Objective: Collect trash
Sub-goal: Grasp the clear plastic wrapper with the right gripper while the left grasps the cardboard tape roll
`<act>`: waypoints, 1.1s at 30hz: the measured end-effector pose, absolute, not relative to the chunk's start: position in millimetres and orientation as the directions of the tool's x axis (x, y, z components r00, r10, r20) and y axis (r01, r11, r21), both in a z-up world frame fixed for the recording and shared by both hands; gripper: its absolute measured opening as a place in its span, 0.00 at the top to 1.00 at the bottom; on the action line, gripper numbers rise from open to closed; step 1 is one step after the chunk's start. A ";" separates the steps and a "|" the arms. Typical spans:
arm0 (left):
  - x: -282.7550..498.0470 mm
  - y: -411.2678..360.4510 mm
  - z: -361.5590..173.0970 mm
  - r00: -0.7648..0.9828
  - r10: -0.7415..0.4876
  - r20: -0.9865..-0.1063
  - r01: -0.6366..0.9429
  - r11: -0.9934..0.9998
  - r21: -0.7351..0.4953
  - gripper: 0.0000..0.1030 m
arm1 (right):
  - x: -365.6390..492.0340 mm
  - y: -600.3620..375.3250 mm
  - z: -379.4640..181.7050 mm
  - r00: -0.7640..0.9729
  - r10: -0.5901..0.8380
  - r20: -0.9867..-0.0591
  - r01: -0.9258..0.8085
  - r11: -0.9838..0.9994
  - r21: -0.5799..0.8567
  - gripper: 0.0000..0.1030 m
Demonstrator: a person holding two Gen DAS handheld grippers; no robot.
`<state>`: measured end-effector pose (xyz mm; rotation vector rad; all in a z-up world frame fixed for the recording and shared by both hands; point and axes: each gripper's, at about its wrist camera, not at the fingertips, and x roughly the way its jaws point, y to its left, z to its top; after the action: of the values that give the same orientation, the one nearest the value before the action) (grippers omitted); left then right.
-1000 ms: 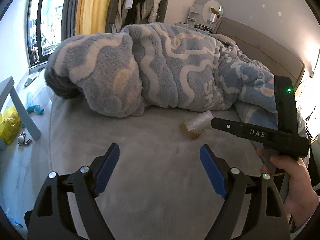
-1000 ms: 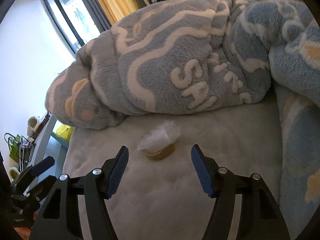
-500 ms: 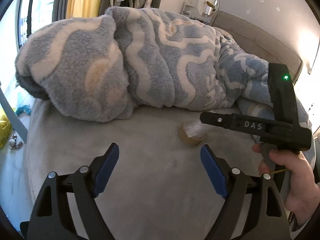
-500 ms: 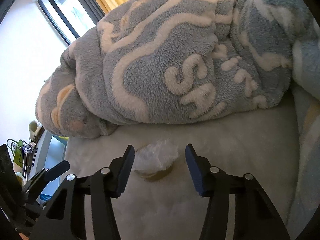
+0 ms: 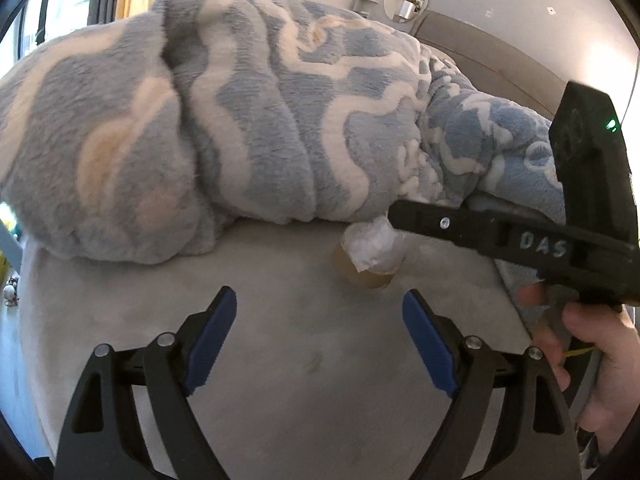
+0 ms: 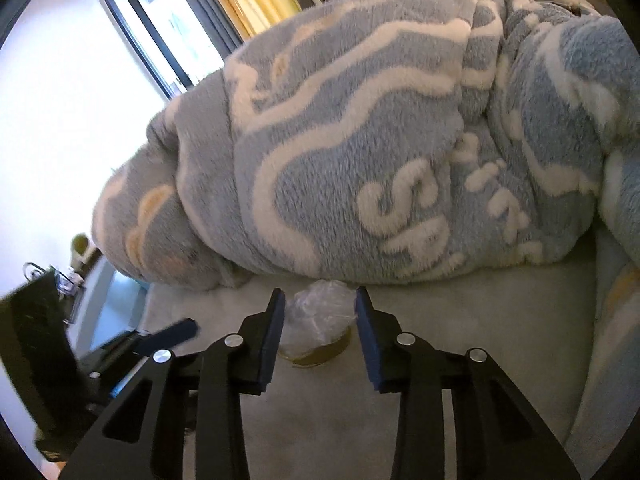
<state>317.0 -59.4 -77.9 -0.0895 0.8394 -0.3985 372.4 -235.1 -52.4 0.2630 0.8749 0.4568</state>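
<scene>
My right claw (image 6: 320,328) has just been closing and now stands narrow around the trash (image 6: 320,326), a crumpled clear plastic wad over a brownish ring; I cannot tell whether the blue pads (image 6: 272,340) press it yet. My left claw (image 5: 318,344) stands wide with nothing between its pads, over bare bed. The blue-and-cream fleece blanket (image 5: 248,128) is heaped behind, its underside and whatever it covers hidden from me. The grey bed (image 5: 280,360) is open between the blanket and both claws; its left edge drops away near the window (image 6: 168,40). In the left view the right claw's black body (image 5: 500,236) crosses the trash (image 5: 370,256), cutting off its far side. A hand (image 5: 592,360) grips that handle, partly out of frame.
</scene>
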 end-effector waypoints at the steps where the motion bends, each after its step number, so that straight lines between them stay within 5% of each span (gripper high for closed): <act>1: 318.5 -63.0 -78.2 0.599 -0.376 -0.707 0.312 0.923 -0.227 0.15 | 372.7 -238.2 -50.1 0.553 0.494 -0.670 -0.281 0.869 0.408 0.65; 13: 325.5 -107.7 -94.6 0.570 -0.362 -0.737 0.371 0.914 -0.162 0.17 | 379.9 -272.8 -69.3 0.439 0.581 -0.685 -0.210 0.808 0.551 0.65; 27: 328.8 -134.8 -98.5 0.569 -0.383 -0.727 0.429 0.893 -0.135 0.48 | 370.6 -294.5 -67.2 0.412 0.635 -0.653 -0.201 0.763 0.615 0.65; 33: 328.7 -134.8 -95.4 0.578 -0.396 -0.714 0.429 0.891 -0.147 0.50 | 367.3 -301.7 -63.3 0.419 0.635 -0.649 -0.201 0.762 0.616 0.65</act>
<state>328.7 -134.8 -95.4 0.0430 0.8244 -0.4824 367.3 -301.7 -63.3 0.4902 1.0116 0.5508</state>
